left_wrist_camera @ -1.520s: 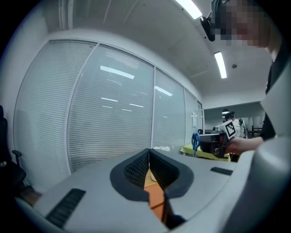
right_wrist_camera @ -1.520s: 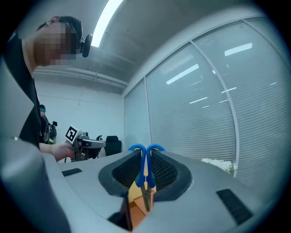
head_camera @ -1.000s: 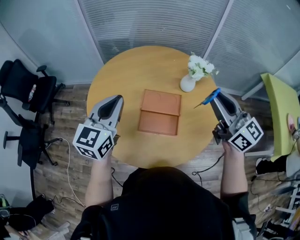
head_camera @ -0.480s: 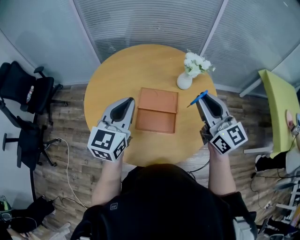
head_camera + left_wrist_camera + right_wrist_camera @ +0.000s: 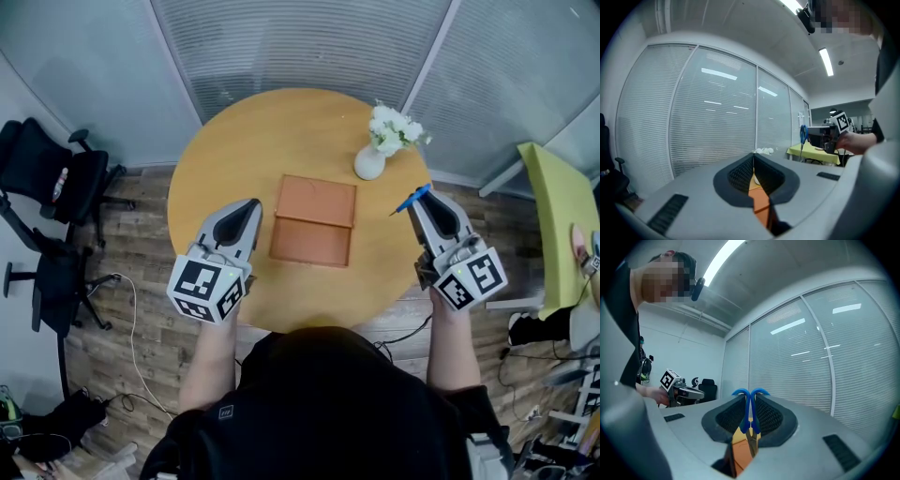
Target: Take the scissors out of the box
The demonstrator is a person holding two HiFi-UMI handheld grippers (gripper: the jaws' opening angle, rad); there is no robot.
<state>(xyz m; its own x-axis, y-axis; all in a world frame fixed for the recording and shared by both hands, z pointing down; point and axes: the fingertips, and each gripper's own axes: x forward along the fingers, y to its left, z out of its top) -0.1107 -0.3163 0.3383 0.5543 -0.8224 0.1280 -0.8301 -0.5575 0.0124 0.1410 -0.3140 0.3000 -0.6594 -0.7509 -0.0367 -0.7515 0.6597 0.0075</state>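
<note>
Head view: scissors (image 5: 408, 202) tight in right gripper (image 5: 427, 201) fingers; left gripper (image 5: 252, 203), fingers together, now nearer the box (image 5: 314, 221).

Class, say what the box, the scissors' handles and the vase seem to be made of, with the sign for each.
The box looks like card or faux leather: matte orange-brown, no glare. The scissors have handles likely of plastic: smooth, bright blue. The vase may be glazed ceramic: white, rounded; too small to confirm.

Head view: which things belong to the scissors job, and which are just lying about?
Job: scissors, held in the right gripper; orange box on the table; left gripper, empty, beside the box.
Lying about: vase of white flowers; black office chairs.
</note>
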